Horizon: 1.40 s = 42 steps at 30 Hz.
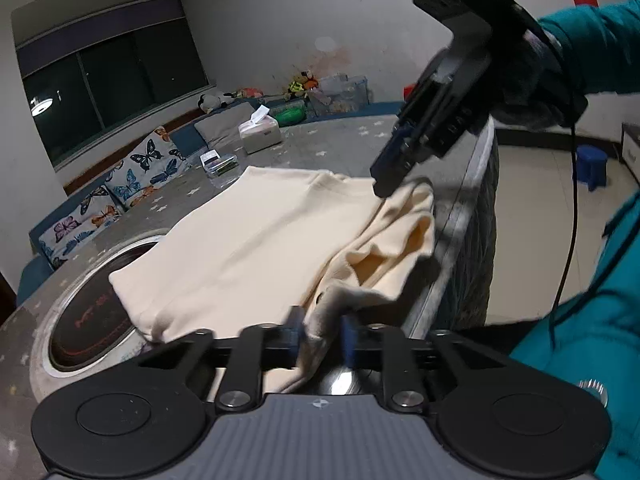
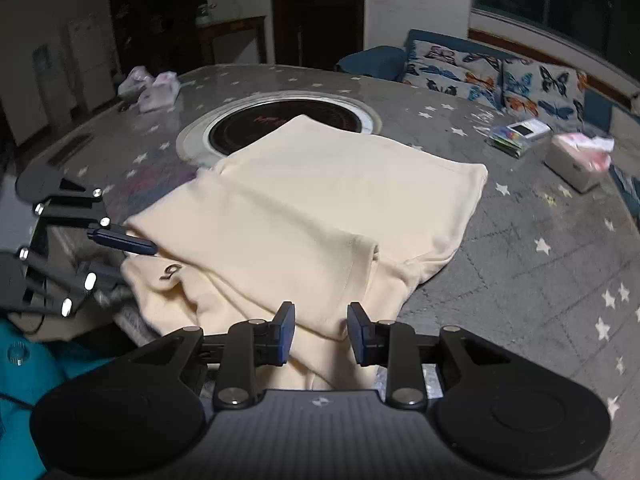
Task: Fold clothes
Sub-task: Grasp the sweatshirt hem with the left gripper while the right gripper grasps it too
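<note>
A cream garment lies partly folded on the grey star-patterned table, its far end over the round cooker inset. My left gripper is shut on a bunched strip of its near edge beside a small dark logo. At the right corner by the table edge, my right gripper points down and is shut on the cloth, which rises in a peak to its tips. A loose sleeve fold lies just in front of its fingers.
A round cooker inset sits in the table. A tissue box and a small packet lie far off. Butterfly cushions line the bench. A blue stool stands on the floor. A teal sleeve holds the right gripper.
</note>
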### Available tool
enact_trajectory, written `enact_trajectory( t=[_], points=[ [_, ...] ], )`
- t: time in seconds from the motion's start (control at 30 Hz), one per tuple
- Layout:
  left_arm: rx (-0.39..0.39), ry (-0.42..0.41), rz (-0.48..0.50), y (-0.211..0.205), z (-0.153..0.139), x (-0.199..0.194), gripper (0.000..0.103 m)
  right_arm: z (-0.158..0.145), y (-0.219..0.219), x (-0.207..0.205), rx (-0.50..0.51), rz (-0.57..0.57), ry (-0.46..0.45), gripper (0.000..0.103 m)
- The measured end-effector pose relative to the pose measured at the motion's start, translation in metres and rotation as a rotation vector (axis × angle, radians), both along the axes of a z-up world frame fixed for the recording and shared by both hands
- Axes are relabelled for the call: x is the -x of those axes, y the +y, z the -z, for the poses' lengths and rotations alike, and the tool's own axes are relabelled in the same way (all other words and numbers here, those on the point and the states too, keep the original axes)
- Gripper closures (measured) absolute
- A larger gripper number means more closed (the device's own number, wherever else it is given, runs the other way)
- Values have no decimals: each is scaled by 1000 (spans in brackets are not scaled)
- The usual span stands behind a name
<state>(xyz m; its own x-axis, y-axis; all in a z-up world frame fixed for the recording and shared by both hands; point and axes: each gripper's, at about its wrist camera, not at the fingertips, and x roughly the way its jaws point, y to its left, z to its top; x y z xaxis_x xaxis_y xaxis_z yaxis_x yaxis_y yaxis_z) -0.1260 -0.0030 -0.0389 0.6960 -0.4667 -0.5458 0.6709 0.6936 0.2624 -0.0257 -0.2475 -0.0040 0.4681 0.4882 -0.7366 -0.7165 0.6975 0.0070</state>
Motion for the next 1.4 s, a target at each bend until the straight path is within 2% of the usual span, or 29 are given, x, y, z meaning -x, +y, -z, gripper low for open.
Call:
enact_trajectory(
  t=[0.1, 0.23, 0.27, 0.37, 0.53, 0.63, 0.7, 0.73, 0.83, 0.9, 0.97, 1.1, 1.2, 1.27, 1.4],
  points=[
    [45, 7, -32, 3, -9, -9, 93, -4, 1, 8, 26, -40, -15, 69],
    [116, 53, -106, 13, -22, -34, 94, -13, 1, 20, 40, -99, -48, 57],
    [132, 63, -122, 15, -25, -41, 94, -15, 1, 22, 41, -118, -51, 52],
    [158, 83, -146, 17, -27, -56, 94, -18, 3, 31, 48, -180, -61, 44],
    [164, 106, -158, 19, -24, -67, 94, -2, 19, 32, 74, -235, -112, 43],
    [168, 118, -157, 22, -23, -65, 94, 8, 27, 24, 75, -227, -127, 50],
    [171, 126, -157, 25, -22, -63, 94, 14, 31, 17, 94, -219, -120, 62],
    [172, 130, -156, 26, -21, -62, 90, 17, 31, 14, 103, -211, -112, 77],
    [171, 125, -143, 29, -21, -55, 85, 13, 28, 2, 78, -190, -76, 88],
    [147, 112, -137, 30, -18, -48, 80, 8, 25, -2, 49, -171, -60, 91],
    [119, 100, -133, 31, -15, -41, 67, 3, 24, -6, 26, -154, -55, 93],
    [62, 76, -125, 32, -9, -27, 67, -5, 22, -11, 2, -129, -56, 93],
    [21, 56, -122, 34, -4, -19, 68, -7, 21, -12, -11, -108, -65, 94],
    [4, 40, -134, 35, -1, -19, 85, -7, 20, -11, -21, -92, -66, 96],
    [36, 34, -148, 39, -7, -18, 96, -8, 17, -3, -45, -75, -82, 98]
  ],
)
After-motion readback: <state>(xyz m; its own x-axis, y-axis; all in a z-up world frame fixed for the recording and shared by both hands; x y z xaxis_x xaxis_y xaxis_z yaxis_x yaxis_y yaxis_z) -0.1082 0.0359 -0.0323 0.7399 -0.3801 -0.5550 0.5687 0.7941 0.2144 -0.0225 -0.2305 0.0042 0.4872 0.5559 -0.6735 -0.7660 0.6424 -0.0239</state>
